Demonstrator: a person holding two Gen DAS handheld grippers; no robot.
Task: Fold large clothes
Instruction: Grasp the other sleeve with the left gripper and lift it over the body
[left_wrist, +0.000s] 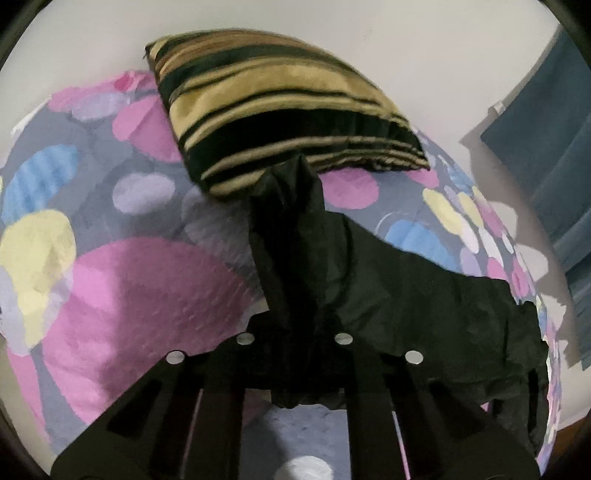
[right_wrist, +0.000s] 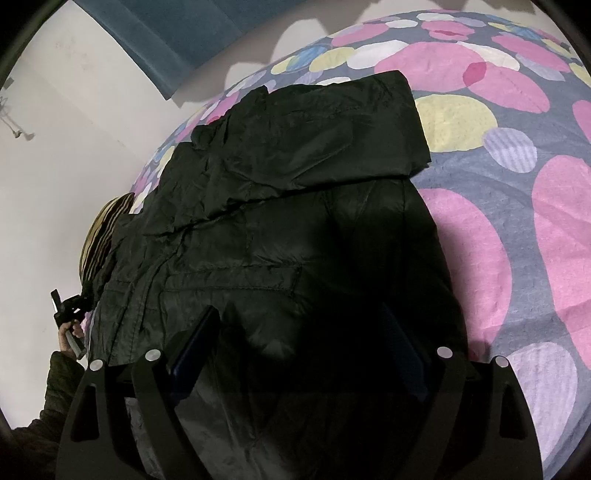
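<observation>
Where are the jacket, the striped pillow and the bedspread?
jacket (right_wrist: 280, 229): right wrist view, its crumpled front panel.
pillow (left_wrist: 280, 107): left wrist view, its striped top face.
bedspread (left_wrist: 147, 280): left wrist view, a big pink circle.

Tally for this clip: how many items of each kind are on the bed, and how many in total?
Black jacket: 1
Striped cushion: 1
Grippers: 2, left gripper and right gripper
Dotted bedspread beneath: 1
Total: 5

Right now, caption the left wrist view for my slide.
Left hand-held gripper shut on a bunched black jacket over a dotted bedspread, striped pillow beyond.
</observation>
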